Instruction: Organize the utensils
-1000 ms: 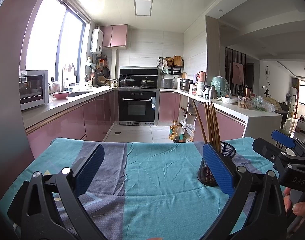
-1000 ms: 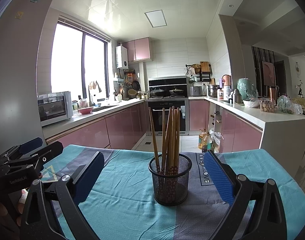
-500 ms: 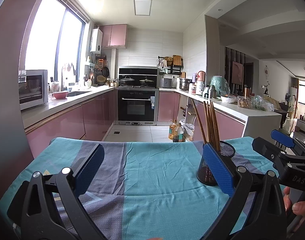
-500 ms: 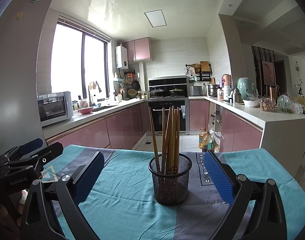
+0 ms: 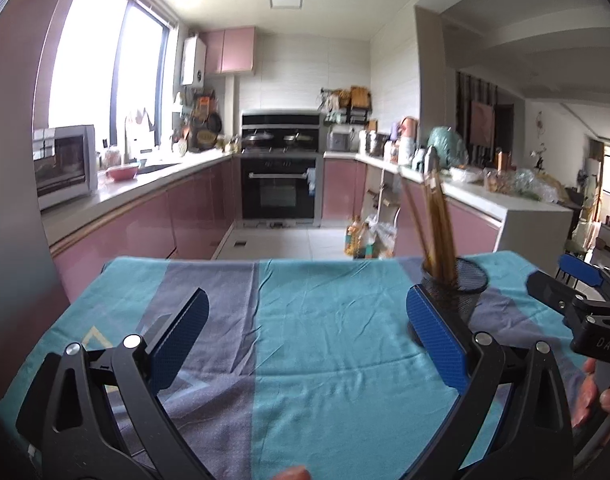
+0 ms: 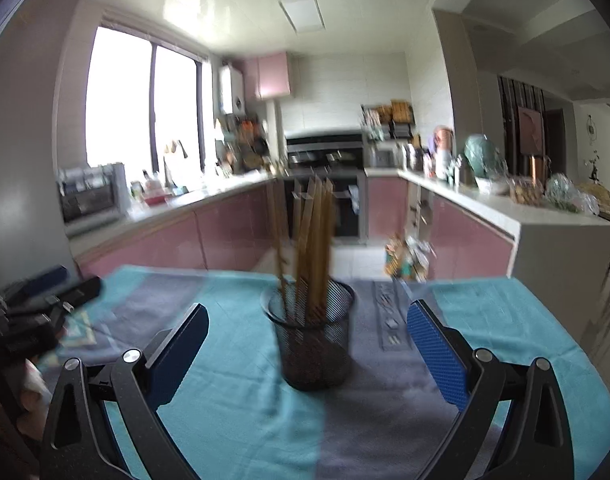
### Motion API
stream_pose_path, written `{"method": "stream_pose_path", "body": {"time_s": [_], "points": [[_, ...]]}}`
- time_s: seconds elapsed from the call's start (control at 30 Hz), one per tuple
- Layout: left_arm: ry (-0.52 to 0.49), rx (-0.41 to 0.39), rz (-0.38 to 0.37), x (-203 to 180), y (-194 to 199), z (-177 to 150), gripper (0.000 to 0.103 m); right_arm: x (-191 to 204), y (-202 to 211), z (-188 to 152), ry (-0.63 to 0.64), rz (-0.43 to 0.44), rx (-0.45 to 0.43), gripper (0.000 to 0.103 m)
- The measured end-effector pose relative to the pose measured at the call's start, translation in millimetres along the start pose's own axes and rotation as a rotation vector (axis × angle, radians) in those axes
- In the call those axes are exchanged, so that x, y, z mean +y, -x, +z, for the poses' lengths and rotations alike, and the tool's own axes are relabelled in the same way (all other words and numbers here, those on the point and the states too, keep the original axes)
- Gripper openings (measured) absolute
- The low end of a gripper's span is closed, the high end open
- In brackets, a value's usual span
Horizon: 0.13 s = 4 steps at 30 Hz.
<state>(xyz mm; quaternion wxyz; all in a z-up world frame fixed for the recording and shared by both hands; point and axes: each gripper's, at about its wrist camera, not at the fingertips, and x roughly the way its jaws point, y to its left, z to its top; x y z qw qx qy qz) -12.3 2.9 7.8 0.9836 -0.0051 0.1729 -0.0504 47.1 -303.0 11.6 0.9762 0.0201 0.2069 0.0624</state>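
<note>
Two hand-held grippers over the bench [image 5: 329, 320], both spread wide and holding nothing. Right hand-held gripper [image 6: 307, 346] faces a black mesh holder [image 6: 311, 344] of wooden chopsticks [image 6: 315, 240], standing upright just ahead between its fingers, untouched. Left hand-held gripper [image 5: 307, 336] has the holder beyond its right finger.

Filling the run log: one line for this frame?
left hand-held gripper open, empty | right hand-held gripper open, facing mesh holder | chopsticks upright in holder | tablecloth
</note>
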Motion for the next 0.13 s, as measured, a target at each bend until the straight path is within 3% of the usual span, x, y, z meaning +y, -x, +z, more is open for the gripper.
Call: {"method": "stream_pose_path", "body": {"time_s": [0.13], "points": [[0.01,0.102,0.03,20.2,-26.7,-9.4,0.097,-38.9,-39.2,-16.8,-0.002,-0.092,0.206,0.096]]}}
